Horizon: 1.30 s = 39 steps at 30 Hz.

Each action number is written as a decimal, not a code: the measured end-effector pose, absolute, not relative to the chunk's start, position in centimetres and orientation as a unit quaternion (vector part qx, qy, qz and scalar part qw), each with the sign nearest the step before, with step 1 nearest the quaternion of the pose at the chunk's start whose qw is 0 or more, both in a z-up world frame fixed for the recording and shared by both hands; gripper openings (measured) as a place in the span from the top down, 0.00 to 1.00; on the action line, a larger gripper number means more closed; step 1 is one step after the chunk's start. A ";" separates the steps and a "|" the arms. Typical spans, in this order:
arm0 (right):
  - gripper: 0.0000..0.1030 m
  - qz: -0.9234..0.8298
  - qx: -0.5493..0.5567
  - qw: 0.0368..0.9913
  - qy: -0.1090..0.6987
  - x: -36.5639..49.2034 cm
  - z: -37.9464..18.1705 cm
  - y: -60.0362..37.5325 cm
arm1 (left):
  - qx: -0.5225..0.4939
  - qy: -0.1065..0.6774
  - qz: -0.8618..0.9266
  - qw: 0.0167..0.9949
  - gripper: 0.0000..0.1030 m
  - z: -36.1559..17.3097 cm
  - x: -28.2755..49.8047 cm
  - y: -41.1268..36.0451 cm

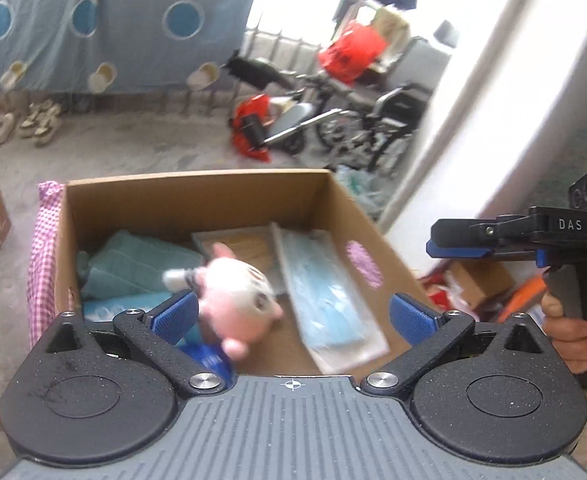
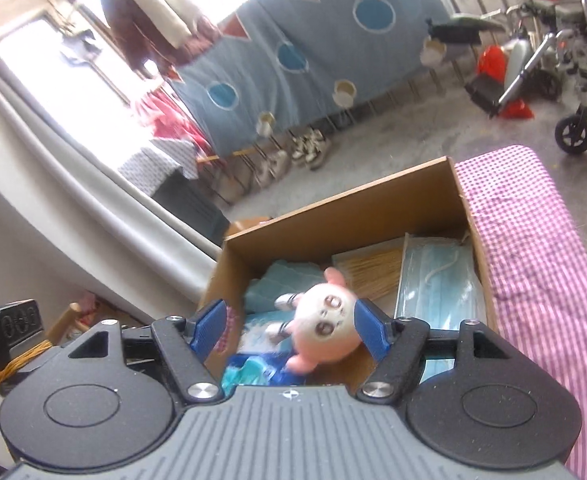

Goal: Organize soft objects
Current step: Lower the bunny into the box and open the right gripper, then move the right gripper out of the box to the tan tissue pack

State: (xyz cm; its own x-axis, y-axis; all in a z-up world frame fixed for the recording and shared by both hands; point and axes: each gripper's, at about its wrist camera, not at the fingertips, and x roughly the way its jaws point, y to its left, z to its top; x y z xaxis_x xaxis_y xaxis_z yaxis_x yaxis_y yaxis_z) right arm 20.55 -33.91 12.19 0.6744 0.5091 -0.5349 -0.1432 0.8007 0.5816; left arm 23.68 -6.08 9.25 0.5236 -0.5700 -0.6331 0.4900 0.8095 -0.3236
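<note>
**Both jaws open above the box, pink plush inside**

Jaws on the left gripper (image 1: pixel 291 312) stand spread as wide as they go, nothing between the blue pads. Those of the right gripper (image 2: pixel 289 328) are parted too; the plush toy (image 2: pixel 321 326) shows between them in the right wrist view, but whether a pad touches it cannot be told.

That pink and white toy, blurred in both views, lies in the near part of the open cardboard box (image 1: pixel 197 194). Left of it in the left wrist view sits a folded teal towel (image 1: pixel 133 264); to its right a packet of blue face masks (image 1: pixel 329 296) leans along the box floor, with a flat pack of straw-coloured sticks (image 2: pixel 373 272) at the far side. A pink checked cloth (image 2: pixel 533 248) lies just beside the box. At the right edge of the left wrist view, a hand (image 1: pixel 573 332) grips the other tool's handle.
</note>
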 end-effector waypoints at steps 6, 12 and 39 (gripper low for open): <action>0.27 0.187 0.258 0.889 0.330 12.8 10.4 -33.8 | -0.061 0.373 -0.352 0.856 0.01 7.9 17.9 -6.1; 0.28 0.160 0.258 0.887 0.348 9.5 4.9 -31.8 | -0.026 0.388 -0.371 0.843 0.01 2.7 14.4 -9.0; 0.57 0.131 0.251 0.867 0.410 13.6 -2.2 -29.3 | 0.086 0.386 -0.367 0.842 0.32 -6.3 15.8 -15.5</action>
